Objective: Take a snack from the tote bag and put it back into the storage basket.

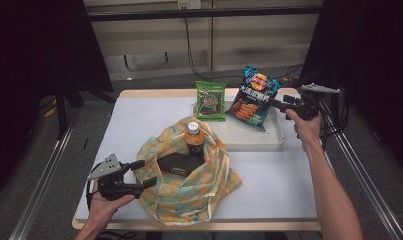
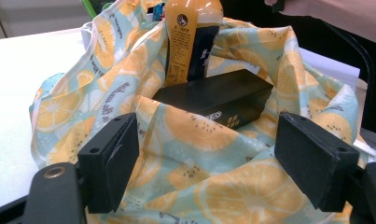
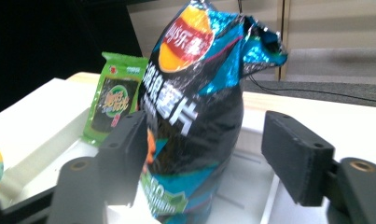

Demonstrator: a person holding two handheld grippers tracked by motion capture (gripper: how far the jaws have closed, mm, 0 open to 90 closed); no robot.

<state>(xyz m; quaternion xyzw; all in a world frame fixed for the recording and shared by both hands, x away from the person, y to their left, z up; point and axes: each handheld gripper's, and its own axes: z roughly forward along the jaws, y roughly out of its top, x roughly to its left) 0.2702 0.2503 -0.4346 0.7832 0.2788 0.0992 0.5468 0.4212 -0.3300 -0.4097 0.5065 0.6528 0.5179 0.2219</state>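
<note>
A blue-black chips bag (image 1: 253,97) stands upright in a white tray (image 1: 254,141) at the back right. My right gripper (image 1: 277,104) is open, reaching in from the right. In the right gripper view the chips bag (image 3: 199,84) stands between the jaws of that gripper (image 3: 204,126); the left jaw is at the bag's edge and the right jaw is clear of it. A lemon-print cloth (image 1: 189,195) lies bunched at the front centre around an orange-capped bottle (image 1: 194,137) and a black box (image 1: 178,164). My left gripper (image 1: 141,172) is open at the cloth's left edge, facing the box (image 2: 218,98) and bottle (image 2: 192,37).
A green snack pack (image 1: 211,100) leans upright at the tray's left end, beside the chips; it is also in the right gripper view (image 3: 115,98). Bare white tabletop (image 1: 139,120) lies to the left and at the front right. Metal rails run along both table sides.
</note>
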